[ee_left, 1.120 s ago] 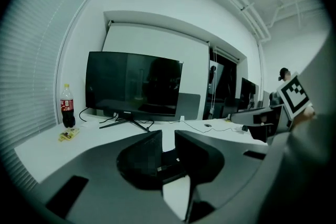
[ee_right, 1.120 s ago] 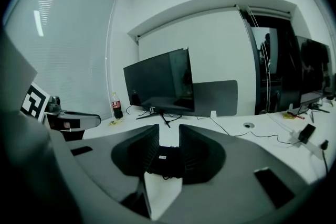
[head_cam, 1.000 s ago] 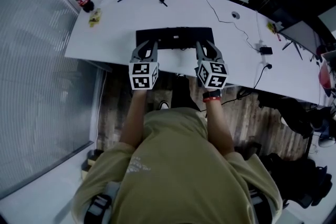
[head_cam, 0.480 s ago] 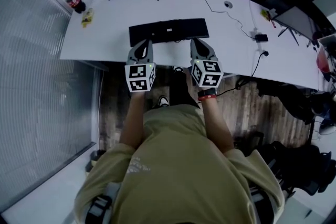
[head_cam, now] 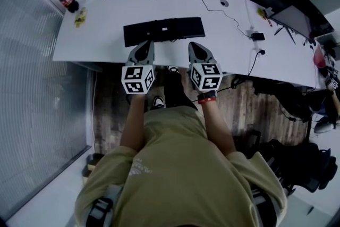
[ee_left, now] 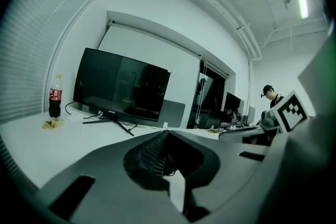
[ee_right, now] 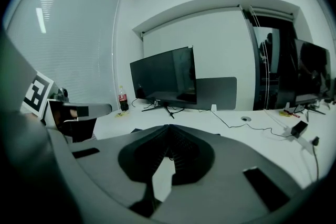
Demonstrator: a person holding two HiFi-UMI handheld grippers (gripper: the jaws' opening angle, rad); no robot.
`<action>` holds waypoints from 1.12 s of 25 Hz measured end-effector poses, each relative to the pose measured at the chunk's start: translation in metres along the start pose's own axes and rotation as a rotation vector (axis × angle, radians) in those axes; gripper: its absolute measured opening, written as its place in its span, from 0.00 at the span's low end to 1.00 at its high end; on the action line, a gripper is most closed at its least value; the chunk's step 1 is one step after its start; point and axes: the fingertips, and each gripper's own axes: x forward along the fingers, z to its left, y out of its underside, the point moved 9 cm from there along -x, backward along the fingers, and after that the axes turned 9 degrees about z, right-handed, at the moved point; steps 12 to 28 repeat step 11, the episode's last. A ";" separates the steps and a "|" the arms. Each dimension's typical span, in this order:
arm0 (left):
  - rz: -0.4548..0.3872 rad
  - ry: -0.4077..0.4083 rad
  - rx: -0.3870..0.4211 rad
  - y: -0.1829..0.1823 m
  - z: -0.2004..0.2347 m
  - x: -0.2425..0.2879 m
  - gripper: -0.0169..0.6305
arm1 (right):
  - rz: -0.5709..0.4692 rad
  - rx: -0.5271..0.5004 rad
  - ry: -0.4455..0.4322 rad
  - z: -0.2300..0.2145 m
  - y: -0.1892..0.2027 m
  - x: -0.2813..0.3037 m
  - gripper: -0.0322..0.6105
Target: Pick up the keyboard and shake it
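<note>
White curved desk (head_cam: 101, 34) bearing flat black keyboard (head_cam: 163, 31), just beyond both tips, unheld. Left gripper (head_cam: 146, 43), right gripper (head_cam: 194, 45): jaws closed, empty. Likely pre-pickup; next: open jaws, reach forward, clamp near edge.

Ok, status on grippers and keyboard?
Left gripper and right gripper shut, empty, right just closed. Keyboard flat on desk, not gripped. Nothing in the way.

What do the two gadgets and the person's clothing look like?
The left gripper and right gripper are grey tapering two-jaw wedges with ribbed dark pads, each carrying a white cube with black square markers. The person wears an olive short-sleeved shirt and a red-and-black wristband on the right wrist.
</note>
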 end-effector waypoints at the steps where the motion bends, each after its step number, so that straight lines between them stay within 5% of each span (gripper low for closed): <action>1: 0.001 0.006 -0.002 0.001 0.000 0.003 0.06 | 0.006 -0.011 0.005 0.000 0.000 0.001 0.08; 11: 0.183 0.037 -0.021 0.047 0.013 0.047 0.06 | 0.178 -0.013 0.038 -0.025 0.032 0.027 0.09; 28: 0.183 0.037 -0.021 0.047 0.013 0.047 0.06 | 0.178 -0.013 0.038 -0.025 0.032 0.027 0.09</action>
